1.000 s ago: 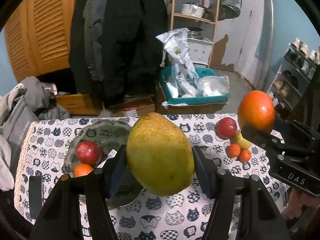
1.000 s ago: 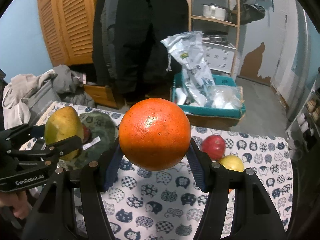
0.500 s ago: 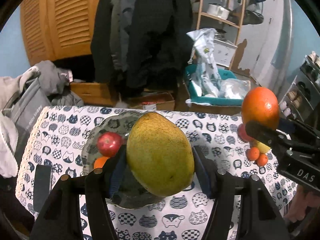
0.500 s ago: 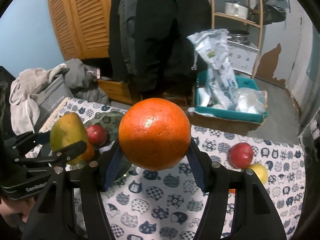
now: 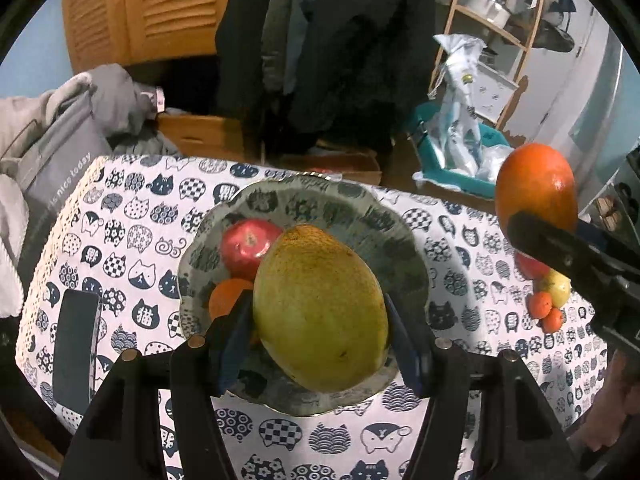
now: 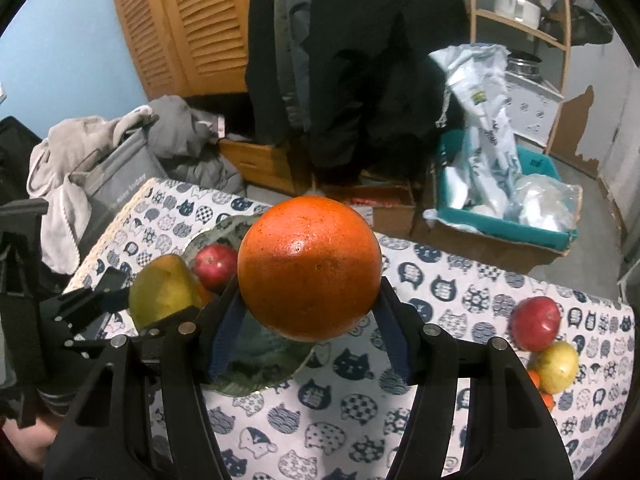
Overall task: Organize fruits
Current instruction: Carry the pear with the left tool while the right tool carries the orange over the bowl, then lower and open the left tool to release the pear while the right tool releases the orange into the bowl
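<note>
the left hand-held gripper (image 5: 320, 332) grips a yellow-green pear (image 5: 320, 308) between its blue pads, held over the near part of a patterned plate (image 5: 360, 220). a red apple (image 5: 248, 240) and a small orange (image 5: 228, 298) lie on the plate's left half. the right hand-held gripper (image 6: 308, 320) clamps a big orange (image 6: 309, 278) above the plate's right edge. on the cat-print surface (image 6: 440, 280), far right, sit another apple (image 6: 535, 322), a lemon (image 6: 557, 366) and small tangerines (image 5: 546, 312).
</note>
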Demonstrator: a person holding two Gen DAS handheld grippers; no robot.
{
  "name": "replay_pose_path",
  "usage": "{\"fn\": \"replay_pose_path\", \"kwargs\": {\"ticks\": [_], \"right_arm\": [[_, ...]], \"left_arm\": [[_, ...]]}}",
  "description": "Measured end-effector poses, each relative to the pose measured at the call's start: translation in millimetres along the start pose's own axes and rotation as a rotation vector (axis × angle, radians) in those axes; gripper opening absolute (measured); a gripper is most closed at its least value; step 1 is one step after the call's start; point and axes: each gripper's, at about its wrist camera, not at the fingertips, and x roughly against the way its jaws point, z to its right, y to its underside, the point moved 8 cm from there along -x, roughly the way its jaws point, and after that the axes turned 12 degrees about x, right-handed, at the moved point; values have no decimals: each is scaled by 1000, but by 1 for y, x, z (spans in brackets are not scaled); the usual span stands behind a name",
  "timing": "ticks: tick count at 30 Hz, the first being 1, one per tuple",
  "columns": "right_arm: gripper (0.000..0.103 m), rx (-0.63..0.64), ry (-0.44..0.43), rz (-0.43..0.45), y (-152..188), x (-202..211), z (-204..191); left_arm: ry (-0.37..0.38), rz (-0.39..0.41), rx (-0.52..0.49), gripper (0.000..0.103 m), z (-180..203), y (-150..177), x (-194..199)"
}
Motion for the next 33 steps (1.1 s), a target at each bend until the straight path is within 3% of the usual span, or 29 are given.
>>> {"fn": "replay_pose_path", "kwargs": {"ticks": [14, 33], "right_arm": [[62, -3, -54, -103, 19, -59, -11], [62, -41, -80, -135, 27, -72, -5]], "left_arm": [[-23, -117, 24, 65, -17, 20, -44], [-76, -230, 10, 67, -23, 43, -75]]}}
